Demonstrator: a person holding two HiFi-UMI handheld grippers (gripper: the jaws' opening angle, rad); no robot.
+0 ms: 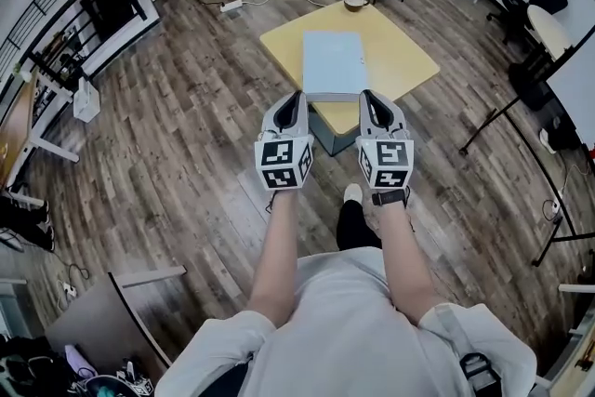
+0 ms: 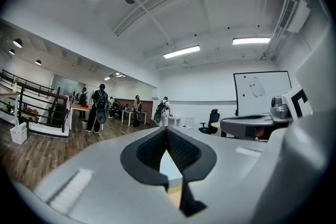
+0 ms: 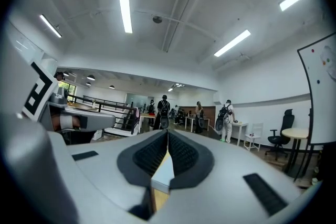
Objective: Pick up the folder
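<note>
Lying flat on yellow table | folder pale blue-grey, rectangular | left claw, right claw closed, empty

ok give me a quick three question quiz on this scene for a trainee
1. True or false: the folder lies flat on the table.
2. Fill in: the left gripper and right gripper are both ____ (open or shut).
3. What holds the folder? A: left gripper. B: right gripper. C: nothing.

Key: 1 true; 2 shut; 3 C.
</note>
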